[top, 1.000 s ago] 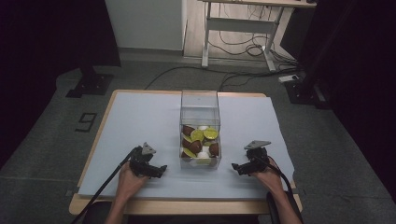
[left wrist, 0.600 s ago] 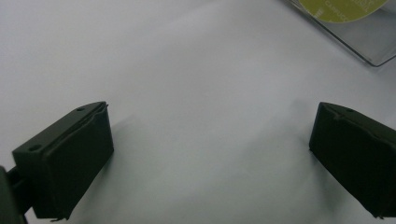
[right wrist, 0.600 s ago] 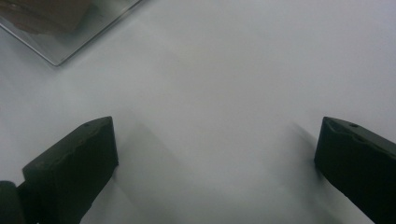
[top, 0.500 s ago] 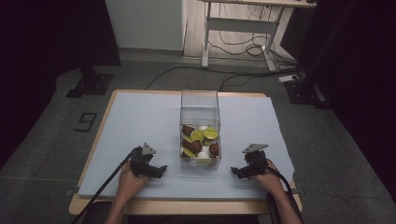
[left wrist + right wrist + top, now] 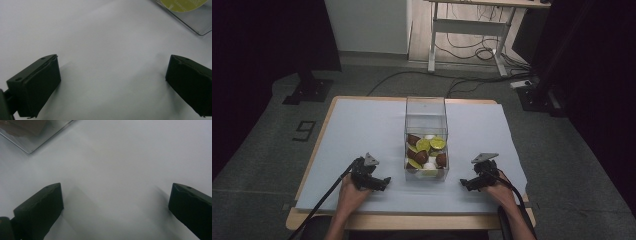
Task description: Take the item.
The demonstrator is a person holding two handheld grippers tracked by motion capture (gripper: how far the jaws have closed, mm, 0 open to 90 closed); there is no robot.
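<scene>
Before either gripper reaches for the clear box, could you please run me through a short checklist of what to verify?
1. Left gripper open and empty: ok; in the left gripper view its fingers stand wide apart with bare sheet between them.
2. Right gripper open and empty: ok; the right gripper view shows the same gap.
3. Clear box upright on the white sheet, between the grippers: ok.
4. Both grippers apart from the box: ok; a corner of the box sits ahead of each gripper.
5. Top of the box open for reaching the round pieces inside: cannot tell.
</scene>
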